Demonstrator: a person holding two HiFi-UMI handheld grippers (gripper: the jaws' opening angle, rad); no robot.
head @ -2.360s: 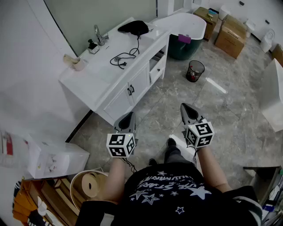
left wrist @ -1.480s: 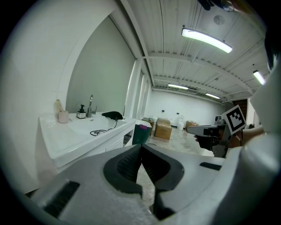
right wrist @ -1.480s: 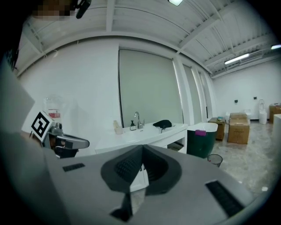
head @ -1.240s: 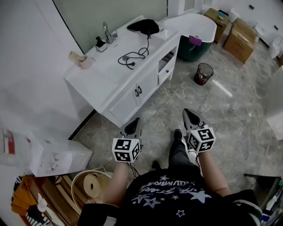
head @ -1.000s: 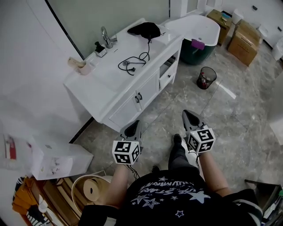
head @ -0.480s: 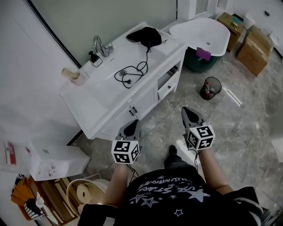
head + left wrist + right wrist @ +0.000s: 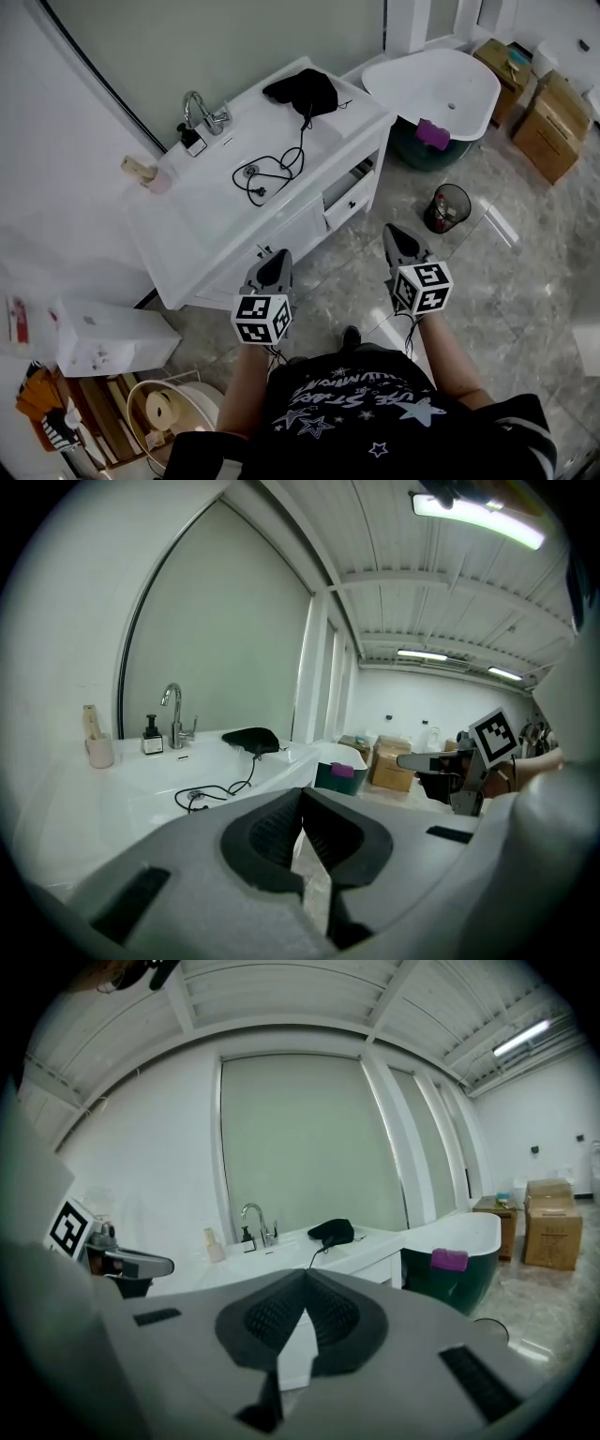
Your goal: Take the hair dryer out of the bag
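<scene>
Ahead, the bag is lying far along the counter. The left gripper is hovering nearer the counter than the right gripper, both with fingers together, empty.

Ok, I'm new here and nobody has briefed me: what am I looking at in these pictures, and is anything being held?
There is no robot here: a person holds a two-jaw tool in each hand. The wide picture comes from a camera on the person's head, looking down at the left gripper and right gripper, each bearing a cube with square markers. The other two pictures come from cameras riding on those grippers, looking along their jaws. Both pairs of jaws are closed with nothing between them. Ahead stands a white vanity counter with a faucet, a black bag and a black cord running from it in loops. What is inside the bag cannot be seen.
</scene>
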